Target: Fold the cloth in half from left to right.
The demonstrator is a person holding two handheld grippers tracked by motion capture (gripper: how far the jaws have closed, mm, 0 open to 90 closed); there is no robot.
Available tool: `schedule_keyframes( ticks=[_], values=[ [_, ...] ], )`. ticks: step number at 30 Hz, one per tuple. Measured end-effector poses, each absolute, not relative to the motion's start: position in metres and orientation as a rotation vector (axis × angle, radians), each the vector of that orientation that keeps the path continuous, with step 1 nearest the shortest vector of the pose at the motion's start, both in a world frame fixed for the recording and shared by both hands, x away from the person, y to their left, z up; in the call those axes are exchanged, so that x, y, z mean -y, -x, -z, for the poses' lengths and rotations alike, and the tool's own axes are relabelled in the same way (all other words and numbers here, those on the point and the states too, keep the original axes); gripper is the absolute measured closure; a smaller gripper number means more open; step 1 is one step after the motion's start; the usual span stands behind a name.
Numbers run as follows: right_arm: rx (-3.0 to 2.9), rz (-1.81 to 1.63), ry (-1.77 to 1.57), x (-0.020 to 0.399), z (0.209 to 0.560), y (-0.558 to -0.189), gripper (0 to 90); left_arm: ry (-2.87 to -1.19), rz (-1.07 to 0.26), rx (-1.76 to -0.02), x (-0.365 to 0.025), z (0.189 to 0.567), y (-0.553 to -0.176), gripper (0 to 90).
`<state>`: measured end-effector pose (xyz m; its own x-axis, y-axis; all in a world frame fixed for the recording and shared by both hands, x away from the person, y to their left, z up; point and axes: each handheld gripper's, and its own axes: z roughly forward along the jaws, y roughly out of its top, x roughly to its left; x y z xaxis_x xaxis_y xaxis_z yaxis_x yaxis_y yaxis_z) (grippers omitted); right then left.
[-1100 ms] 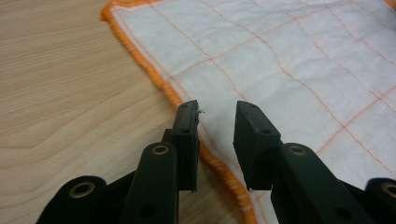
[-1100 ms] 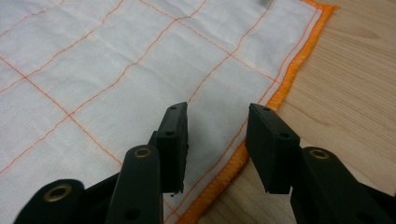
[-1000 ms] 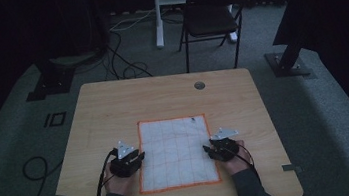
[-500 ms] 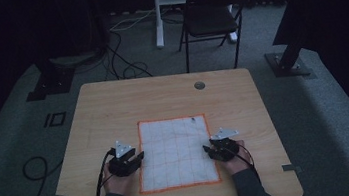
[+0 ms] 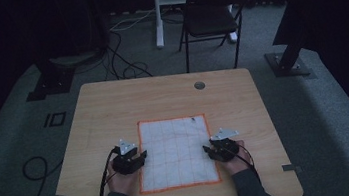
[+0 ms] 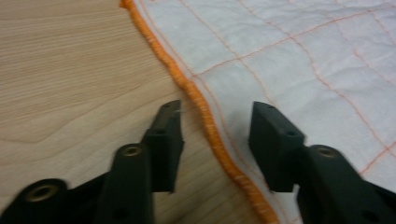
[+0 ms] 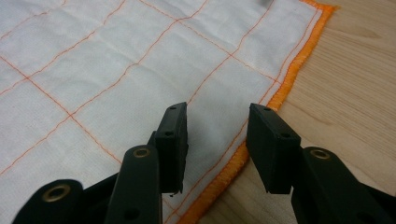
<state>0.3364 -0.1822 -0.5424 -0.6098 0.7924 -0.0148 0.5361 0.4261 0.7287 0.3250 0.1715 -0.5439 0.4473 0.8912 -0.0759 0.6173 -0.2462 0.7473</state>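
Observation:
A white cloth with an orange grid and orange hem lies flat on the wooden table. My left gripper rests at the cloth's left edge. Its jaws have just been opening and now stand apart, and the left gripper view shows the orange hem running between them, untouched by the pads. My right gripper sits at the cloth's right edge. The right gripper view shows its jaws wide open over the hem, one over cloth, one near bare wood.
A round cable hole sits in the table near its far edge. Behind the table stand a dark folding chair and a white stand leg. Cables lie on the grey floor at the back left.

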Motion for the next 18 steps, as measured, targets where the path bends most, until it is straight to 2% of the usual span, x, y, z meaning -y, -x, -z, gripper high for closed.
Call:
schedule_keyframes(
  ticks=[4, 9, 18],
  values=[
    [-2.328, -0.995, -1.135, 0.1819, 0.5424, -0.3360, 58.5, -1.952, -0.410, -1.255, -0.1684, 0.5443, -0.3246, 69.4],
    [-2.328, -0.996, -1.135, 0.1816, 0.5424, -0.3351, 58.4, -1.950, -0.392, -1.257, -0.1691, 0.5446, -0.3246, 83.2],
    [-2.334, -1.009, -1.124, 0.1810, 0.5429, -0.3341, 55.6, -1.949, -0.409, -1.275, -0.1738, 0.5432, -0.3249, 87.0]
  ],
)
